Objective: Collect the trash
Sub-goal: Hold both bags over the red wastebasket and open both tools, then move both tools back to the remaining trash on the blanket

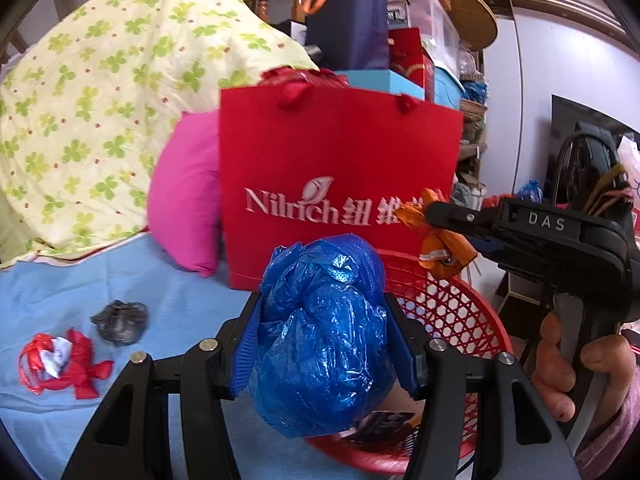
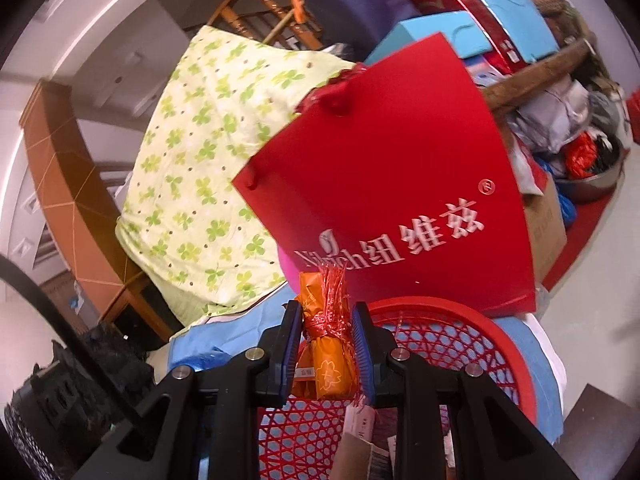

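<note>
My left gripper [image 1: 324, 320] is shut on a crumpled blue plastic bag [image 1: 320, 340], held just at the left rim of the red mesh basket [image 1: 452, 312]. My right gripper [image 2: 326, 344] is shut on an orange wrapper tied with red tinsel [image 2: 326, 356], held above the red basket [image 2: 452, 340]. The right gripper also shows in the left wrist view [image 1: 436, 220], holding the orange wrapper [image 1: 444, 248] over the basket's far side. A grey crumpled wad [image 1: 120, 320] and a red ribbon scrap [image 1: 64, 360] lie on the blue cloth [image 1: 80, 292]. Paper scraps lie in the basket.
A red Nilrich paper bag [image 1: 340, 176] stands right behind the basket. A pink cushion [image 1: 184, 196] and a green clover-print pillow [image 1: 100, 100] lie to its left. Stacked boxes [image 1: 400, 40] rise behind. A black fan [image 2: 60, 384] is at the left in the right wrist view.
</note>
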{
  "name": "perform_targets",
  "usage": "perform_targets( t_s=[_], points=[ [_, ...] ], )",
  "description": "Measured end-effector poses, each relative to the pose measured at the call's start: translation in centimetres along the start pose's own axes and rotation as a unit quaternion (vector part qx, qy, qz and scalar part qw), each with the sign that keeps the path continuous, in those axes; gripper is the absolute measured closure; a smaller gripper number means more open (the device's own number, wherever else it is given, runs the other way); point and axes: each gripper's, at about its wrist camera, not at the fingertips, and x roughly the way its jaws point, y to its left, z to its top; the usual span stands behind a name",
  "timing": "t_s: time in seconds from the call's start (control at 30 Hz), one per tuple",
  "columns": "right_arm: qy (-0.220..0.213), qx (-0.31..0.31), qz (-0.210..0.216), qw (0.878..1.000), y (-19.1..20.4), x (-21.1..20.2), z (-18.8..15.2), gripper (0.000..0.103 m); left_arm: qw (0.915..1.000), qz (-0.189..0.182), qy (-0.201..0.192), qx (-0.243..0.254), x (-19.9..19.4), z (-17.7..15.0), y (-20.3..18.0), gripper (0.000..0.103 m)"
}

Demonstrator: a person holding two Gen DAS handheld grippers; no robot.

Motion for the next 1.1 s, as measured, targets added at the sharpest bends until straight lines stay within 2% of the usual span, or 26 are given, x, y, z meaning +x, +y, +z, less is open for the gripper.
perform_targets(
  t_s=[0.17,0.2,0.3,0.57,0.7,0.83,1.0,1.1],
  points=[
    [0.013,-0.007,-0.022,1.000,-0.4,0.3,-0.1,0.073,0.9996,-0.008,0.025,0.005,1.6,-0.5,-0.9,0.037],
    [0.014,-0.006,-0.022,1.000,-0.5,0.3,-0.1,0.069,0.9996,-0.009,0.027,0.004,1.7,-0.6,-0.9,0.037],
    [0.006,-0.002,-0.022,1.000,-0.4,0.0,-0.1,0.037,0.9996,-0.008,0.028,0.005,1.4,-0.8,-0.8,0.036],
    [-0.031,-0.059,-0.002,0.998,4.2,-0.3,-1.0,0.037,0.9993,0.028,0.026,-0.004,-1.1,-1.4,2.1,0.035],
    [-0.043,-0.084,0.025,0.995,7.4,-0.2,-2.1,0.037,0.9975,0.059,0.031,-0.021,-2.7,-2.4,5.3,0.035],
    [-0.035,-0.088,0.055,0.994,10.1,0.8,-3.5,0.037,0.9932,0.099,0.042,-0.045,-4.0,-3.7,9.5,0.035],
    [-0.003,-0.108,0.082,0.991,13.7,3.1,-6.1,0.037,0.9793,0.161,0.076,-0.096,-5.4,-6.6,16.4,0.035],
    [0.024,-0.124,0.096,0.987,16.0,4.8,-7.9,0.037,0.9638,0.204,0.101,-0.140,-6.6,-8.3,20.9,0.035]
  ],
)
